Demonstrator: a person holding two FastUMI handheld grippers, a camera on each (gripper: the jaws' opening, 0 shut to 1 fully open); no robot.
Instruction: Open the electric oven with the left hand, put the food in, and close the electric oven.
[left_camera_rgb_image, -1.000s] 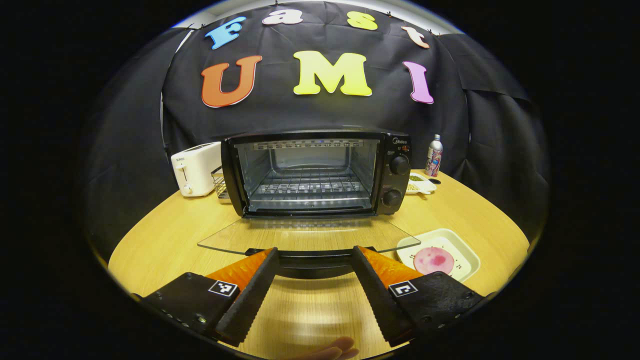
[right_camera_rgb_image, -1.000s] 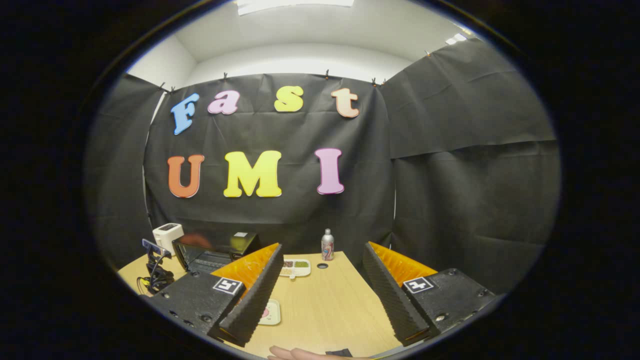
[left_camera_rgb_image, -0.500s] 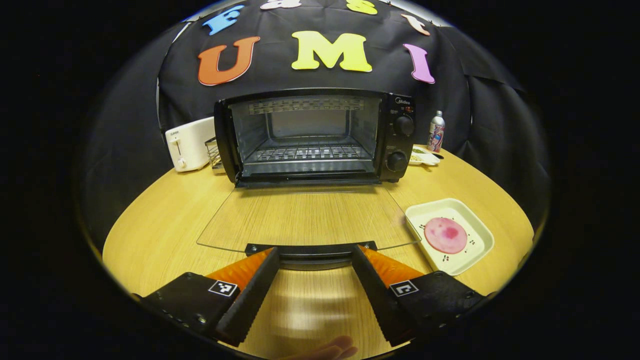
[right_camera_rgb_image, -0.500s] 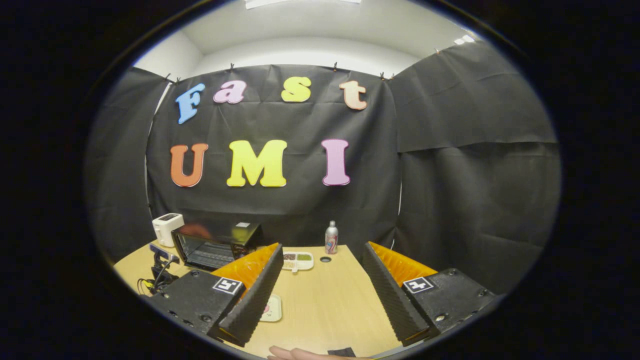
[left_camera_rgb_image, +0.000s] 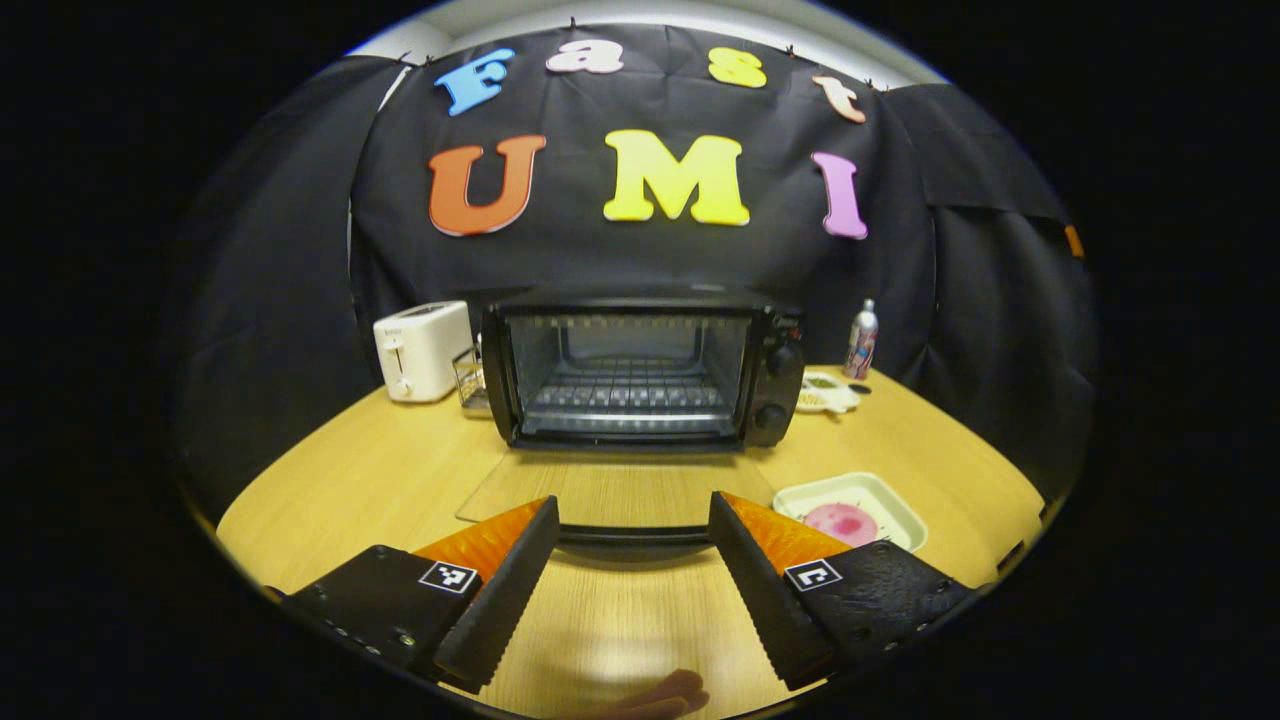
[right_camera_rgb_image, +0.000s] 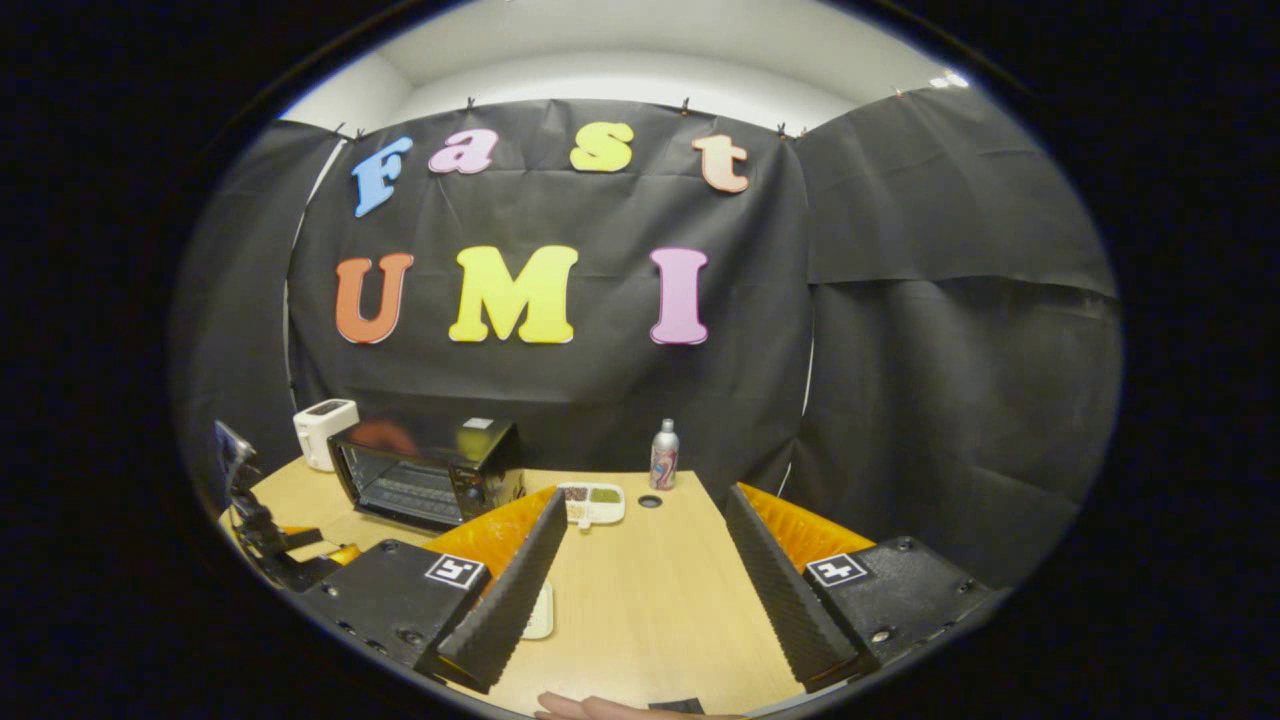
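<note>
Oven (left_camera_rgb_image: 640, 370): black electric oven at the back of the wooden table (left_camera_rgb_image: 350, 480), cavity open, wire rack visible inside; two knobs on its right panel.
Oven door (left_camera_rgb_image: 610, 495): glass, folded fully down and lying flat over the table, its dark handle at the near edge.
Left gripper (left_camera_rgb_image: 634, 520): fingers spread wide with nothing between them; the tips sit just at the door handle, one toward each end, and contact cannot be told.
Food (left_camera_rgb_image: 842, 522): round pink slice lying in a pale tray (left_camera_rgb_image: 790, 498), on the table right of the open door, close to the left gripper's right finger.
Right gripper (right_camera_rgb_image: 640, 510): fingers spread apart, empty, held above the table well to the right of the oven; the tray's edge peeks out beside its left finger.
Toaster (left_camera_rgb_image: 420, 348): white, left of the oven, with a small wire rack between the two.
Bottle (left_camera_rgb_image: 862, 340): upright at the back right, near the wall.
Snack dish (left_camera_rgb_image: 828, 392): small white dish just right of the oven.
Hand (left_camera_rgb_image: 655, 695): fingertips at the bottom edge of the left gripper view.
</note>
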